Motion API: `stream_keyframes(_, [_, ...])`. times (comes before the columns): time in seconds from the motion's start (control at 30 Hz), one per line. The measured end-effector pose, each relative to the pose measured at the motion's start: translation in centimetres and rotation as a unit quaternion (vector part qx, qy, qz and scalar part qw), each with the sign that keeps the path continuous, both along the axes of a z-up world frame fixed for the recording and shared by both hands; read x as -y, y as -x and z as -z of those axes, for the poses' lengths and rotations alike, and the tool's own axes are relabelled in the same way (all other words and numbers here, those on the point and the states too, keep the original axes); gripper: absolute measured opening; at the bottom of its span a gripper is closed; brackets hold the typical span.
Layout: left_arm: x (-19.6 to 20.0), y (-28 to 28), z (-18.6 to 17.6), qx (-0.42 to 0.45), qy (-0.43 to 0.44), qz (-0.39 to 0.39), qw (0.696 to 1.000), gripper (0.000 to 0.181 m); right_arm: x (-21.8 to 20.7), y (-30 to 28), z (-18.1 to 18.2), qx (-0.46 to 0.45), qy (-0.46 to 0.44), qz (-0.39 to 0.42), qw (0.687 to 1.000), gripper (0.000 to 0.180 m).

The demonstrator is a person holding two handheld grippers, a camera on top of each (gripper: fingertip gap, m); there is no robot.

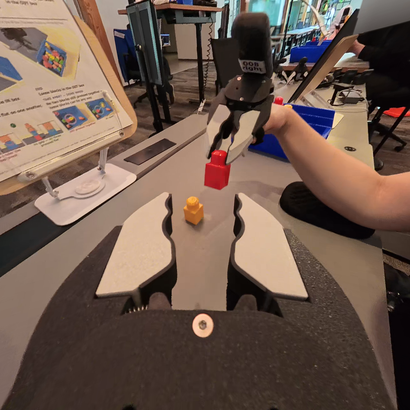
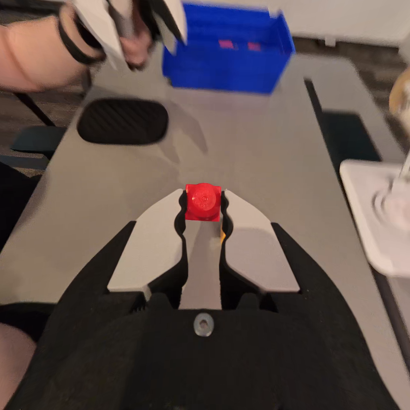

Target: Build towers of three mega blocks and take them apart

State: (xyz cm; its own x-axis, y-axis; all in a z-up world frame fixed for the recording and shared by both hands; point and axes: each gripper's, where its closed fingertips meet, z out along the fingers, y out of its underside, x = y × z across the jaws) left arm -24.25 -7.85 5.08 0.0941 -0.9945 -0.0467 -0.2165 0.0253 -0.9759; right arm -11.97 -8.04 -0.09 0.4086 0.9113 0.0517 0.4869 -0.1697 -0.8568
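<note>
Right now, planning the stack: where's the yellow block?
The yellow block stands on the grey table, ahead between the open left tongs, below the red block.

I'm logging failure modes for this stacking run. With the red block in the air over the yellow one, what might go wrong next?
1. The right gripper pinches the red block only by its top stud, and the block hangs tilted, so it may slip or land crooked.
2. The yellow block stands loose on the table; the open left gripper flanks it without touching, so pressing down could push it aside or tip it.
</note>
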Motion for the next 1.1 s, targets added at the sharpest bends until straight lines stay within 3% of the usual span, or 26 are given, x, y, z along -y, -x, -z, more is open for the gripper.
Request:
stream_keyframes(0.1, [-1.3,2.0,0.4,-0.019,-0.003,-0.03,0.999,0.053,-1.1,-3.5,4.3,0.048,0.07,0.064,0.994,0.028])
stream_keyframes(0.2, [-3.1,4.7,0.6,-0.043,-0.015,-0.073,0.996,0.052,-2.0,-4.5,7.3,0.07,0.089,0.071,0.991,0.028])
stream_keyframes(0.43, [-12.3,17.7,-3.0,-0.112,-0.09,-0.288,0.947,0.049,-2.9,-6.4,11.3,0.139,0.113,0.098,0.979,0.028])
stream_keyframes(0.6, [-15.6,26.2,0.5,-0.212,0.016,-0.349,0.913,0.051,-3.4,-6.5,11.3,0.134,0.094,0.103,0.981,0.028])
stream_keyframes(0.67, [-17.0,28.7,2.5,-0.231,0.04,-0.375,0.897,0.048,-3.6,-6.9,11.6,0.141,0.103,0.119,0.977,0.043])
stream_keyframes(0.77, [-19.0,31.6,6.1,-0.264,0.079,-0.413,0.868,0.045,-3.7,-6.6,10.8,0.114,0.094,0.12,0.982,0.041])
stream_keyframes(0.87, [-20.7,31.9,9.2,-0.285,0.11,-0.41,0.86,0.045,-4.4,-6.7,8.3,0.078,0.051,0.139,0.986,0.043])
stream_keyframes(1.0, [-22.1,29.2,11.3,-0.299,0.141,-0.359,0.873,0.043,-5.1,-7.6,4.8,0.064,-0.026,0.173,0.982,0.048])
stream_keyframes(1.1, [-24.2,27.8,12.1,-0.26,0.223,-0.384,0.857,0.039,-5.1,-8.5,3.2,0.07,-0.059,0.194,0.977,0.048])
